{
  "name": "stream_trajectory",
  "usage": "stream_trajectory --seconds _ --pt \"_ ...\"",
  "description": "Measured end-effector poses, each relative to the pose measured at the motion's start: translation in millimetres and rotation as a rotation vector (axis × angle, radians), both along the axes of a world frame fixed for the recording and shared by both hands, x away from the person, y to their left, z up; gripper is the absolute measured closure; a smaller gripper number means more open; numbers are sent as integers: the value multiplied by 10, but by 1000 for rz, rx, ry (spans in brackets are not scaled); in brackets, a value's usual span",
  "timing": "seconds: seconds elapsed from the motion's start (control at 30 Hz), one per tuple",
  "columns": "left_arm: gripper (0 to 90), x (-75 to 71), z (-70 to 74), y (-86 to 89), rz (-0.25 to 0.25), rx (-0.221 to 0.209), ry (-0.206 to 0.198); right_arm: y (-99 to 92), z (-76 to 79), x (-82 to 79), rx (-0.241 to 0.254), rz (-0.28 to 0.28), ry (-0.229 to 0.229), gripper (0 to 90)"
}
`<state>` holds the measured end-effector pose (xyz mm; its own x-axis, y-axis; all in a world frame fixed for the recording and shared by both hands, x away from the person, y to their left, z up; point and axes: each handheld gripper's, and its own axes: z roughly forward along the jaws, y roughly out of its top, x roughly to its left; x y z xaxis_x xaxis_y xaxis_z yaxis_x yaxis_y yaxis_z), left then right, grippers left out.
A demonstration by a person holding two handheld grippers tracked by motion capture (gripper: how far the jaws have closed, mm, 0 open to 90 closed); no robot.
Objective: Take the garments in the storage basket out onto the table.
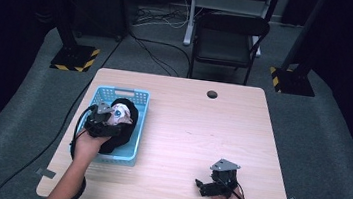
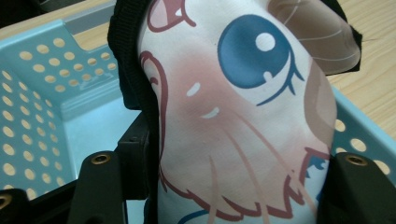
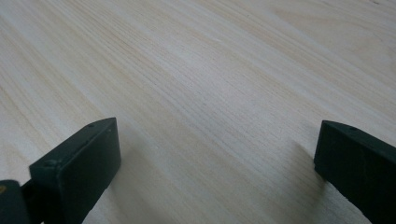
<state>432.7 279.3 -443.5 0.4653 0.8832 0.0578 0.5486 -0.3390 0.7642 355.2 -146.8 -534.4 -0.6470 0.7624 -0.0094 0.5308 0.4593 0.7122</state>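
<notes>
A soft black-edged pad printed with a cartoon face and a big blue eye (image 2: 243, 116) sits in a light blue perforated basket (image 1: 115, 92) at the table's left. My left gripper (image 1: 110, 120) is shut on this printed pad (image 1: 121, 112), with one jaw on each side of the printed part. In the left gripper view the left gripper (image 2: 233, 186) has the pad tilted over the basket's floor (image 2: 46, 93). My right gripper (image 1: 202, 187) rests near the table's front right, jaws pointing left. In its own view the right gripper (image 3: 217, 158) is open with only bare wood between the jaws.
The light wooden table (image 1: 196, 132) has a dark round hole (image 1: 212, 94) near its far edge. A black chair (image 1: 227, 40) stands behind the table. Cables trail across the grey floor at the left and back.
</notes>
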Motion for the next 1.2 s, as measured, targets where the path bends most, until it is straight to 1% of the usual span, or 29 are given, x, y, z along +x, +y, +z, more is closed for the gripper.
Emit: stream_trajectory --seconds 0.1,0.33,0.47,0.7,0.83,1.03,1.2 --pt "385 -37 55 0 -1 -20 -19 0 0 0 0 0 0 0" --pt "385 -147 238 -58 -29 -41 -79 0 0 0 0 0 0 0" --pt "384 -210 329 -81 -52 -55 -96 0 0 0 1 0 0 0" --pt "384 -305 454 -111 -73 -54 -125 0 0 0 1 0 0 0" --pt "384 -355 508 -136 -90 -51 -132 0 0 0 1 0 0 0" --pt "383 -424 557 -226 -123 -36 -139 0 0 0 1 0 1 0" --pt "382 -487 610 -312 -155 -28 -154 0 0 0 1 0 0 0"
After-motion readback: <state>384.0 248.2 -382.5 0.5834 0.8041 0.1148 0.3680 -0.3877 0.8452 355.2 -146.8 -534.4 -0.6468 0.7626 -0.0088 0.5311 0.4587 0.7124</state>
